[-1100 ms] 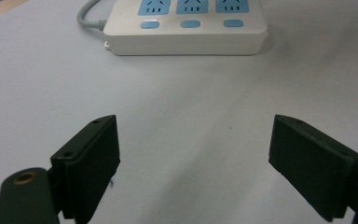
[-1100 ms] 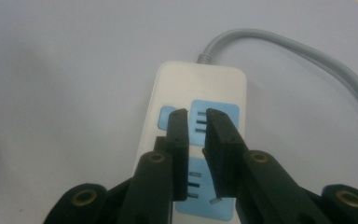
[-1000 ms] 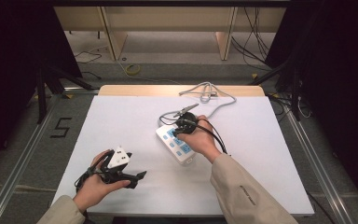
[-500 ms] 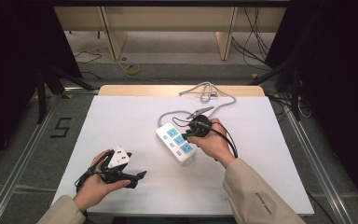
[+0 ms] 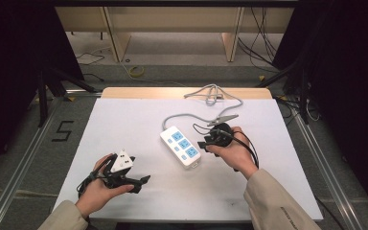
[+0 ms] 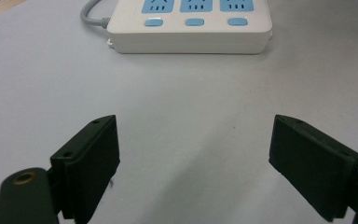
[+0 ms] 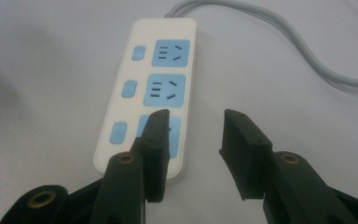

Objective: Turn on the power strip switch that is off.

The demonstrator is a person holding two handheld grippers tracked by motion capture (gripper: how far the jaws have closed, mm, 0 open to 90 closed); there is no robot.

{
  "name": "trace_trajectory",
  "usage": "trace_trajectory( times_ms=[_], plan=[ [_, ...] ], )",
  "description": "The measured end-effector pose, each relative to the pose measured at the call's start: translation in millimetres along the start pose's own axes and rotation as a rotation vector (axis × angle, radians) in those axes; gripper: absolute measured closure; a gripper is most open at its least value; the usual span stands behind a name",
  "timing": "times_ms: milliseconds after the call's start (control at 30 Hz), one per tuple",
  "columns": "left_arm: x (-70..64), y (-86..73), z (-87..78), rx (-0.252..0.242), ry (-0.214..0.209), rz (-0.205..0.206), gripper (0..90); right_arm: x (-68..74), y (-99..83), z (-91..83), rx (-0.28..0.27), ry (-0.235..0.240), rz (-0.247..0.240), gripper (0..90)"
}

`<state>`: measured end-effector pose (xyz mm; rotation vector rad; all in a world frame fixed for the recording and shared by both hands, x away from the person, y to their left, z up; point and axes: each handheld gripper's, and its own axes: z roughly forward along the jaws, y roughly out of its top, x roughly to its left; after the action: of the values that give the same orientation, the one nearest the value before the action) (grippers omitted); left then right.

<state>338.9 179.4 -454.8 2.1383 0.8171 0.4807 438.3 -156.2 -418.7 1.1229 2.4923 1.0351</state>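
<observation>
Right gripper [image 5: 205, 143] has drawn back beside the power strip's [image 5: 180, 145] edge, both grippers' jaws apart

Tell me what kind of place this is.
Likely a lab data-collection rig: white table inside an aluminium frame, black curtains at the sides, a power strip as the test item.

power strip [image 5: 180, 146] mid-table [image 5: 124, 115] | cord [image 5: 206, 108] trails behind | plug [image 5: 211, 93] probably at far edge
</observation>
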Motion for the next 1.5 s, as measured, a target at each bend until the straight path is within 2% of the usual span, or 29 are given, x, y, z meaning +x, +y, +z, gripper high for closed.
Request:
trace_trajectory(
  times_ms=[133, 400, 533, 667, 933, 1167, 1500],
  plan=[
    [0.3, -0.2, 0.0, 0.003, -0.001, -0.001, 15.4, -4.2, -10.7, -8.2, 0.004, -0.004, 0.002, 57.2],
    [1.0, -0.6, 0.0, 0.004, 0.001, -0.005, 15.4, -18.0, -36.7, -28.7, -0.028, -0.003, 0.03, 49.9],
    [1.0, -0.8, -0.2, 0.003, 0.002, -0.008, 15.4, -22.3, -51.3, -39.0, -0.05, 0.014, 0.048, 47.3],
    [1.1, -1.1, -0.4, 0.005, 0.004, -0.011, 15.4, -22.2, -70.0, -50.0, -0.078, 0.024, 0.04, 42.5],
    [1.3, -1.6, -1.7, 0.004, 0.007, -0.014, 15.4, -21.1, -90.3, -63.1, -0.132, 0.02, 0.053, 36.4],
    [1.2, -1.7, -1.7, 0.007, 0.003, -0.014, 15.4, -18.2, -107.0, -71.2, -0.174, 0.012, 0.043, 33.3],
    [1.3, -1.3, -0.9, 0.005, 0.005, -0.018, 15.2, -16.2, -113.1, -72.4, -0.194, 0.011, 0.041, 30.5]
  ],
)
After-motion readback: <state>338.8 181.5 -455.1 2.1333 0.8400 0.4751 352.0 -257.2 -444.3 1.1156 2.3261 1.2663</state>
